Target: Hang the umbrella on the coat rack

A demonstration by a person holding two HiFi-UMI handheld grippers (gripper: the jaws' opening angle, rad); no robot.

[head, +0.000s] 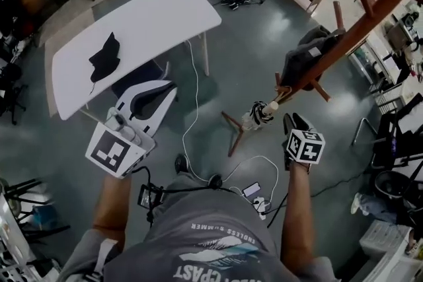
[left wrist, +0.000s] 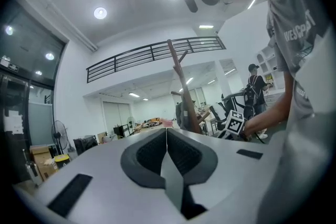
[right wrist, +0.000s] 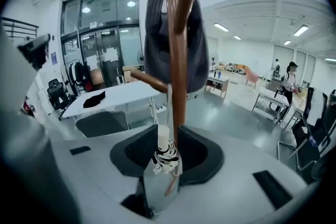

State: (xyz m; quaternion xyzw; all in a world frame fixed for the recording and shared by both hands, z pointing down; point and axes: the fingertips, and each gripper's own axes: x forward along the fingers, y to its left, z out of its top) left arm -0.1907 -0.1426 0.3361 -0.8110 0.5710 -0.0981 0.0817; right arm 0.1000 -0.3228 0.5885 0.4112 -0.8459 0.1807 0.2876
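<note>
The folded black-and-white umbrella (head: 259, 113) hangs low on the brown wooden coat rack (head: 357, 26), beside a short peg. In the right gripper view its white handle and patterned fabric (right wrist: 167, 157) sit in the gap between my right gripper's (right wrist: 167, 132) jaws. The jaws stand apart, and the pads do not visibly press on the umbrella. A thin strap runs up along the pole (right wrist: 178, 60). In the head view the right gripper (head: 295, 118) is just right of the umbrella. My left gripper (head: 172, 86) is held off to the left, its jaws (left wrist: 167, 131) shut with nothing between them.
A dark bag (head: 307, 56) hangs higher on the rack. A white table (head: 152, 30) with a black cloth (head: 106, 57) stands to the left, with a chair (head: 135, 79) under it. Cables (head: 195, 96) and a power strip (head: 254, 198) lie on the floor. Shelving and other furniture line the right side.
</note>
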